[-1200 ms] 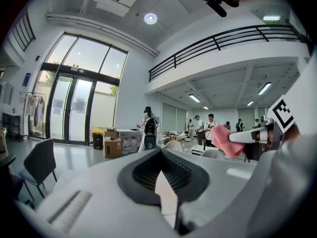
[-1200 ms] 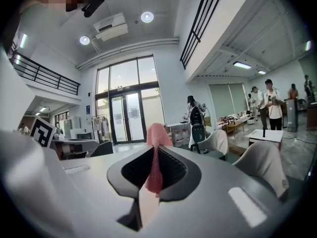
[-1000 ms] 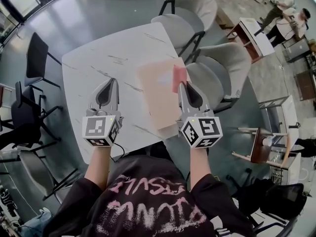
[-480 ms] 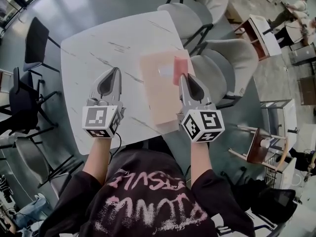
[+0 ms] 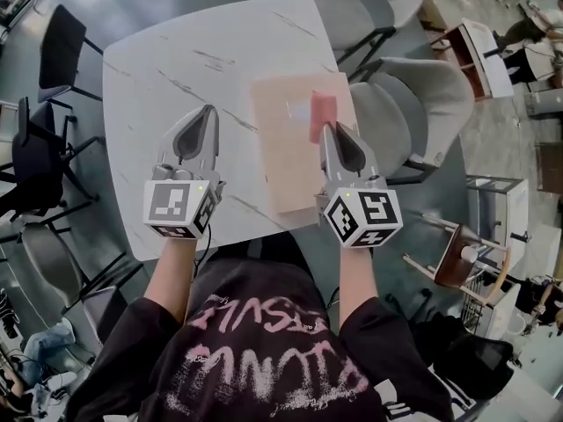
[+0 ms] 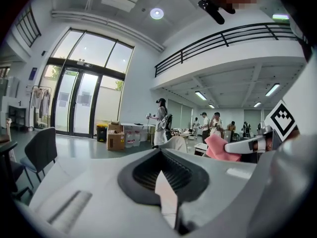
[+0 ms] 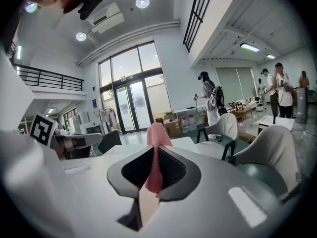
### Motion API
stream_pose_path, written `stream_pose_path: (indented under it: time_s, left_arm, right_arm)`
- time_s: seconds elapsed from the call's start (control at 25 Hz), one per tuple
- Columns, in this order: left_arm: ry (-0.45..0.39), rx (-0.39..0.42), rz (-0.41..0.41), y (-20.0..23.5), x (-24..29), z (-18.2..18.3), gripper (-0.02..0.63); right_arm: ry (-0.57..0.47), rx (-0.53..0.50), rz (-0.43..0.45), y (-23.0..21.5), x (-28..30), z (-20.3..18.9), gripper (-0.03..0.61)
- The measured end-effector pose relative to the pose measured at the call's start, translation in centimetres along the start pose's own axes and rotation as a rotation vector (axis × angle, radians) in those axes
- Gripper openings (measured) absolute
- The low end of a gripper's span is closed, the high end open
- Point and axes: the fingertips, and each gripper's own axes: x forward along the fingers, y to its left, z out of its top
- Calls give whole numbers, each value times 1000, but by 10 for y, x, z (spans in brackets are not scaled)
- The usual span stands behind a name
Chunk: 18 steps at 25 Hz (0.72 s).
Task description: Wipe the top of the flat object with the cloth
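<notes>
A flat pale tan board (image 5: 295, 148) lies on the right part of the white marble table (image 5: 185, 69). My right gripper (image 5: 332, 128) is over the board's right side, shut on a pink cloth (image 5: 321, 116) that sticks out past its tips. In the right gripper view the cloth (image 7: 156, 155) stands pinched between the jaws of the right gripper (image 7: 154, 157). My left gripper (image 5: 209, 112) hovers over bare table left of the board, shut with nothing in it. The left gripper view shows the left gripper (image 6: 161, 152) pressed together, and the pink cloth (image 6: 216, 148) off to the right.
Grey upholstered chairs (image 5: 413, 112) stand close to the table's right side and far corner (image 5: 347, 16). Black chairs (image 5: 60, 55) are on the left. A small wooden stool (image 5: 462, 258) stands at the right. Several people (image 7: 210, 103) are far off in the hall.
The head view has shifted a little. Both grippers keep nearly the same places by the board, and the right one still holds the cloth.
</notes>
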Motion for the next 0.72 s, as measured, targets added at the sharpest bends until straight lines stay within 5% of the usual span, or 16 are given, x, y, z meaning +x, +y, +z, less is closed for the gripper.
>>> stream_pose_path:
  time_s: [0.72]
  left_arm:
    - [85,-59,-15,-4,8,-50,0]
  right_arm:
    - [88,30,-4,-9,12,-40,45]
